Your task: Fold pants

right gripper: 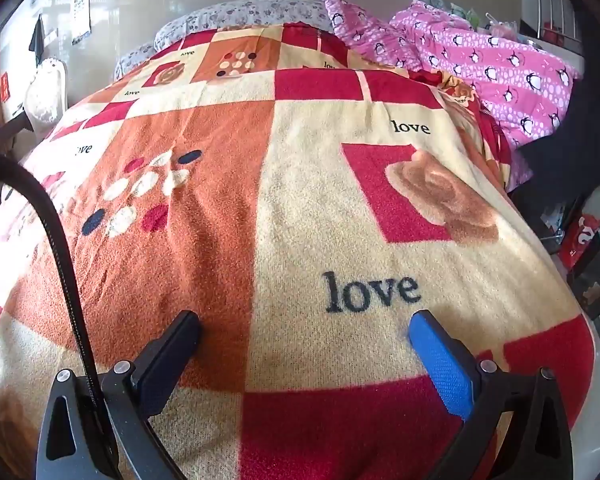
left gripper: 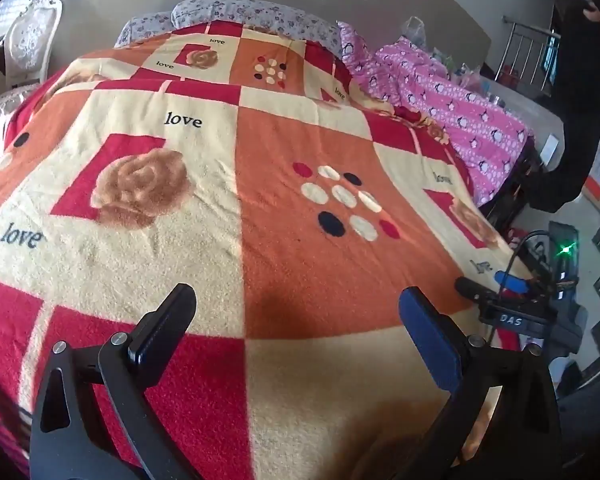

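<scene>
I have both claws over the bed, each tilted down toward the blanket [left gripper: 228, 208].

Left claw [left gripper: 298, 320]: jaws spread wide, nothing between them. It hangs above the near part of the blanket, over an orange square and a cream one. One pad is black, the other blue.

Right claw [right gripper: 304, 338]: jaws likewise spread wide and empty. It hangs over the near edge of the blanket, just short of a printed "love" [right gripper: 372, 292]. From the left wrist view I see this claw [left gripper: 500, 280] at the right side of the bed, with a green light [left gripper: 566, 248] showing on its body. A black cable [right gripper: 60, 248] arcs across the left of the right wrist view.

Blanket: checked in red, orange and cream, with rose prints and dot clusters; it lies flat and covers most of the bed.

Pants: I cannot pick them out with certainty. A dark garment [left gripper: 580, 112] hangs at the far right of the left wrist view, beside the bed, and it may be them, but the fisheye edge is too dark to tell.

Other items: a pink penguin-print quilt [left gripper: 460, 112] lies bunched along the right side of the bed. A grey floral pillow [left gripper: 236, 12] sits at the head. A white chair [left gripper: 32, 36] stands to the left of the bed.
</scene>
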Demonstrator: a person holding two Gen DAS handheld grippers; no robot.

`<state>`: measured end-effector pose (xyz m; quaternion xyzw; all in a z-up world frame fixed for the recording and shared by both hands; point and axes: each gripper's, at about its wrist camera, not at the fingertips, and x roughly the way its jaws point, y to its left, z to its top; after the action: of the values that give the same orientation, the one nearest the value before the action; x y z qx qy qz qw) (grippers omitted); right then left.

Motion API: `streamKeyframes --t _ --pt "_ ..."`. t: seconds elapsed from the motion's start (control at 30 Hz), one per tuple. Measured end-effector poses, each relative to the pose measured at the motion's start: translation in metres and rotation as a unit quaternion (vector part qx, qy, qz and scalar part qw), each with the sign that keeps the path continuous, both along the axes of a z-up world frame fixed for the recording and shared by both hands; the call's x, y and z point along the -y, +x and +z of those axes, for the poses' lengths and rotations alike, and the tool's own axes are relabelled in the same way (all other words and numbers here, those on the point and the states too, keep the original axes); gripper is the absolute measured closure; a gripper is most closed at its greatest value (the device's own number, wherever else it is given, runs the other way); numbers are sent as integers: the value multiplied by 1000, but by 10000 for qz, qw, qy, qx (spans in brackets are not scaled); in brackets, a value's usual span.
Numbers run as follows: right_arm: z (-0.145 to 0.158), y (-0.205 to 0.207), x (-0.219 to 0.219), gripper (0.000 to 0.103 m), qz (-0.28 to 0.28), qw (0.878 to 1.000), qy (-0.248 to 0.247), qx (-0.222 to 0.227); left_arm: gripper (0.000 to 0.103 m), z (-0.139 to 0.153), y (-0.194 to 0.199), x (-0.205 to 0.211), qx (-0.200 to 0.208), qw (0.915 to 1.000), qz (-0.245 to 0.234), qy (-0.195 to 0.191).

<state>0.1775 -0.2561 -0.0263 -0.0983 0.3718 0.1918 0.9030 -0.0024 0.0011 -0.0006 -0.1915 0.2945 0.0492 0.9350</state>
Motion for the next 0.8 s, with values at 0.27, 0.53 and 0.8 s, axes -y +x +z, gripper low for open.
streamKeyframes --t 0.27,0.53,0.8 --pt "1 0 -1 0 3 10000 -2 -4 1 -5 -6 -15 147 9983 280 -491" --pt "1 0 0 0 1 10000 -3 -6 1 -10 -19 -28 393 9942 214 -975" --pt "1 1 1 0 0 10000 -2 -16 1 -9 -13 -19 209 9975 196 -650"
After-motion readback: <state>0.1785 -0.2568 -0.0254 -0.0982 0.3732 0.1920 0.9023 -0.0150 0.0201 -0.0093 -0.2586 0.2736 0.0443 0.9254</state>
